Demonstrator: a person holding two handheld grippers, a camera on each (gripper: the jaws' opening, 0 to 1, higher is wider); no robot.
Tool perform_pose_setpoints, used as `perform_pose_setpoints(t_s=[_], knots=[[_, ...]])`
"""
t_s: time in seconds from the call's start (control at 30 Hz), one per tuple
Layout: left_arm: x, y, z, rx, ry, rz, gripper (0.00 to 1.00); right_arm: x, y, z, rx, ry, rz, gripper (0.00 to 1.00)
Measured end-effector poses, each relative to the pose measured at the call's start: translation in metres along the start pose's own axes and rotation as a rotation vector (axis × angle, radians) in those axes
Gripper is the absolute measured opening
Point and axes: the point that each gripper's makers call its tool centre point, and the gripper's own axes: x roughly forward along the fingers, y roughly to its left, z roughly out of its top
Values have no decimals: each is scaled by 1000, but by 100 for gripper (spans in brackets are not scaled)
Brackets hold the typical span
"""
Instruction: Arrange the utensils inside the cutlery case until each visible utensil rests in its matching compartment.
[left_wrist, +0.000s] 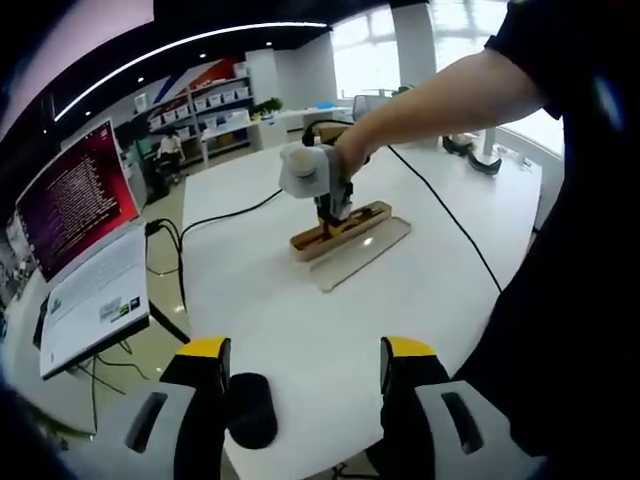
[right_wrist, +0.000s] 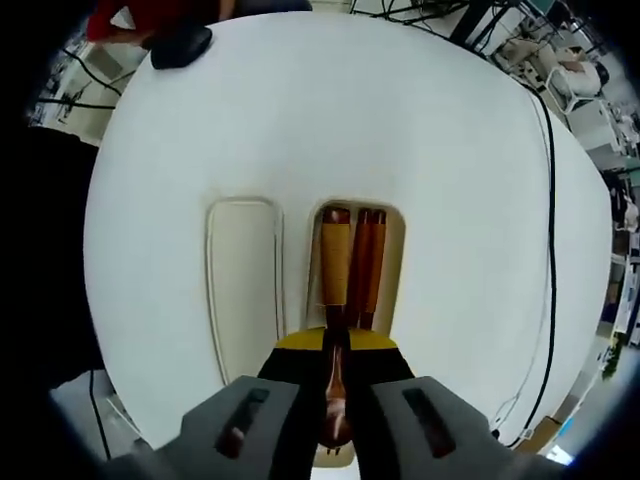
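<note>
Right tongs (right_wrist: 336, 352) clamped on a wooden-handled utensil (right_wrist: 335, 390) over the cutlery case (right_wrist: 392, 250)

At lower centre of the right gripper view the jaws pinch the utensil's dark handle above the case, where two more handles (right_wrist: 352, 262) lie side by side; the lid (right_wrist: 243, 290) sits just left on the white tabletop (right_wrist: 300, 120). Left tongs (left_wrist: 300, 362) hang apart and empty at the bottom of the left gripper view. Released askew, the utensil would likely land across its neighbours rather than in its own slot

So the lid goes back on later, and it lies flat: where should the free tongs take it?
By a long edge of the lid, on the side away from the case. It lies flat on the table with a raised rim, so one tong must slip under that rim.
</note>
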Motion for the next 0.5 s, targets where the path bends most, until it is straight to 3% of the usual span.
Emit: perform_pose_setpoints(t_s=[0.5], knots=[[-5,4,-5,-17,2,15,62,0,-1,2,31,-6,3,1]])
